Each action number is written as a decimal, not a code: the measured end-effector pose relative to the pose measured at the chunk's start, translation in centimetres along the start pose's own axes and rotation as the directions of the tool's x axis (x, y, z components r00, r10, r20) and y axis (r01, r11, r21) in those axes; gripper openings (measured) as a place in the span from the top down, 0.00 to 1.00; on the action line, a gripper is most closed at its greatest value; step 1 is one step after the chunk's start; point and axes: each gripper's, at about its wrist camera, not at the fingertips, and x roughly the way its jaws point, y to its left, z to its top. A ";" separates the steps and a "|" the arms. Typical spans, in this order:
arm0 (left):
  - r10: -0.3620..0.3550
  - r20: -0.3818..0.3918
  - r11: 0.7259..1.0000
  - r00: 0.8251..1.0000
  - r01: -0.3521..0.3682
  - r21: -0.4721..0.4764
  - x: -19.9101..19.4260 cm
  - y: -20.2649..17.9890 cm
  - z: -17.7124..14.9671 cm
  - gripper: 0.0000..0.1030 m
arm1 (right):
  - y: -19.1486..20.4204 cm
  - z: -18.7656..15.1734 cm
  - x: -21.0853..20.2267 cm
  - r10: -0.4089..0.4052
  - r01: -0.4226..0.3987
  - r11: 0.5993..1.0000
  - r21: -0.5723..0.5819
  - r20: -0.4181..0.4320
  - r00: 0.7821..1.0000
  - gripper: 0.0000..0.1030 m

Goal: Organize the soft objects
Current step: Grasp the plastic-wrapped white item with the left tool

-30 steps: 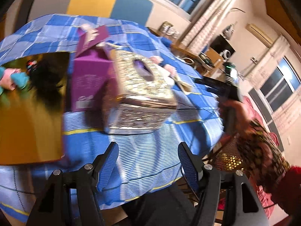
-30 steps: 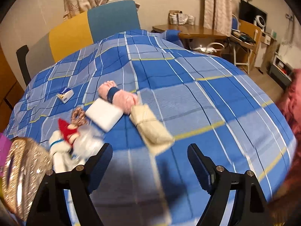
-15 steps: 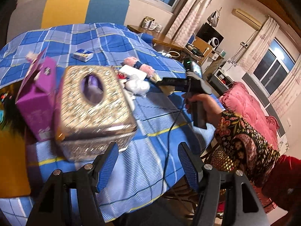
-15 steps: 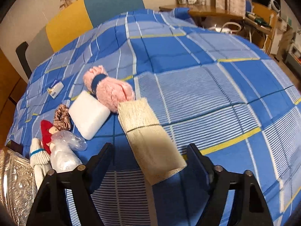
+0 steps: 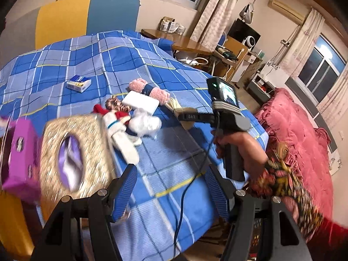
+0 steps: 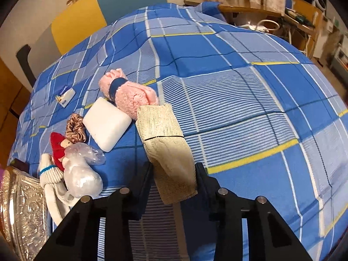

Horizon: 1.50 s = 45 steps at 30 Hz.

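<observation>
Soft things lie on a blue plaid cloth: a beige mesh pouch, a pink fluffy roll with a navy band, a white foam pad, a brown scrunchie, a red-hatted doll, a plastic-wrapped white bundle and a white sock. My right gripper is shut on the pouch's near end; it also shows in the left wrist view. My left gripper is open and empty above the cloth's near edge.
A glittery gold tissue box and a purple box stand at the left. A small blue-white carton lies farther back. A pink bed is right of the table. A yellow-blue chair stands behind.
My right gripper moved forward to the beige pouch and closed on it. My left gripper swung right, so the gold and purple boxes slid to the left edge of its view.
</observation>
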 end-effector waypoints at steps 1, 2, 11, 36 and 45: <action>0.006 0.002 1.000 1.000 -0.006 0.005 0.7 -0.4 0.9 0.36 | -0.3 0.0 -0.3 0.004 -0.004 1.000 0.019 0.000 1.000 0.62; 0.014 -0.001 1.000 1.000 -0.014 0.007 1.1 -0.5 1.3 0.36 | -0.6 0.0 -0.6 0.014 -0.015 0.999 0.037 0.001 1.000 0.62; 0.100 -0.134 0.995 0.986 -0.103 -0.012 10.2 -0.4 6.1 0.36 | -1.8 0.4 -1.7 -0.041 0.039 0.997 0.065 0.028 0.999 0.62; 0.217 -0.298 0.965 0.930 -0.250 -0.078 21.5 3.7 8.1 0.47 | -1.9 0.7 -2.8 0.005 -0.011 0.995 0.096 0.057 0.998 0.62; 0.201 -0.238 0.968 0.950 -0.229 -0.099 19.0 3.5 7.3 0.60 | -1.8 0.7 -2.9 0.004 -0.011 0.995 0.096 0.066 0.998 0.62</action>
